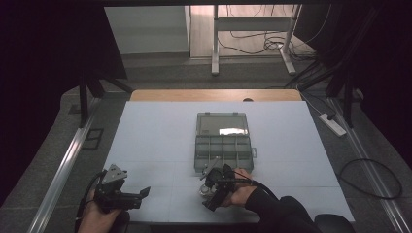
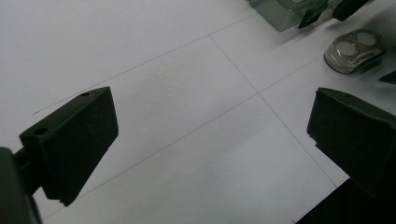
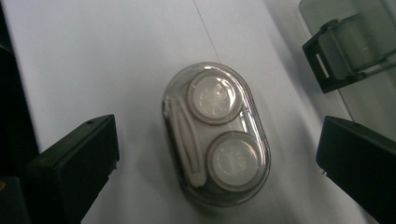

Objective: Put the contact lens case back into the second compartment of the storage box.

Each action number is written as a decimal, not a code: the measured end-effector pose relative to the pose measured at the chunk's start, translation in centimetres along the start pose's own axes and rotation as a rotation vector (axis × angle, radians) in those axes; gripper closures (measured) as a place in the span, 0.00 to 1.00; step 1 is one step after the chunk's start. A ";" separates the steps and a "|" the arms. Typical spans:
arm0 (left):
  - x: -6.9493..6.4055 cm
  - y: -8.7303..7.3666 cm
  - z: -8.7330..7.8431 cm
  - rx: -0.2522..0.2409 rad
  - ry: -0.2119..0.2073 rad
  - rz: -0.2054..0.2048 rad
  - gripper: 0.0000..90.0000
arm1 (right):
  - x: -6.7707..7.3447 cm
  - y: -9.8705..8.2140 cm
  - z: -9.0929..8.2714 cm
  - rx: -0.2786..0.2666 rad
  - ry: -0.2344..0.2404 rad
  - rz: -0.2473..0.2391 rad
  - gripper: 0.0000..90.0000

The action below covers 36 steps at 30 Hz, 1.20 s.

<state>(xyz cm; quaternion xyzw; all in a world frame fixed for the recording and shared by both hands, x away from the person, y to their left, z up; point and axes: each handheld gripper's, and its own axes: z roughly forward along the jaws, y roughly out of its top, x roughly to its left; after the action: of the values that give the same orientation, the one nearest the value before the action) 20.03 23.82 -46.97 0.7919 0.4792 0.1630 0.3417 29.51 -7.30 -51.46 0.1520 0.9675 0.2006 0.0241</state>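
1. Left claw (image 1: 144, 192) nearest, near-left on worktop (image 1: 155, 136), jaws wide apart, holding nothing.
2. Contact lens case (image 3: 215, 134) lies flat, near-centre, just before organiser box (image 1: 223, 145).
3. Right claw (image 3: 217, 154) wide open, straddling it, no contact.
4. Case likely light, rigid, slippery; pinch long sides.

Lab or recording studio setup, not a home. Black curtains (image 1: 43, 53) hang at both sides of the work area. The table (image 1: 155, 131) is covered by a plain pale sheet with a wooden edge at the far side. Loose cables (image 1: 252, 41) lie on the floor behind, around the white legs of another desk (image 1: 214, 43). A power strip (image 1: 333, 124) sits on grey carpet (image 1: 369, 145) at the right, and a metal rail (image 1: 63, 170) runs along the left.
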 end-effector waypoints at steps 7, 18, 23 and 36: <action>0.0 0.0 0.0 0.003 -0.003 0.000 0.02 | -0.1 0.0 0.3 0.004 -0.010 -0.043 0.10; 0.0 0.1 0.1 0.008 -0.002 0.000 0.02 | -0.2 0.0 -0.5 -0.025 0.021 -0.106 0.51; 0.0 0.1 0.1 0.008 -0.002 0.000 0.02 | -0.3 0.0 -0.7 -0.016 0.010 -0.102 0.54; 0.0 0.1 0.1 0.010 0.001 -0.003 0.02 | -0.5 0.1 -2.2 -0.083 0.041 -0.027 0.54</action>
<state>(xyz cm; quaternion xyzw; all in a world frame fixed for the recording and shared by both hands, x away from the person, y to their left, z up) 20.15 23.77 -47.01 0.7928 0.4814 0.1605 0.3375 29.80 -8.20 -49.38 0.1335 0.9606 0.2434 0.0131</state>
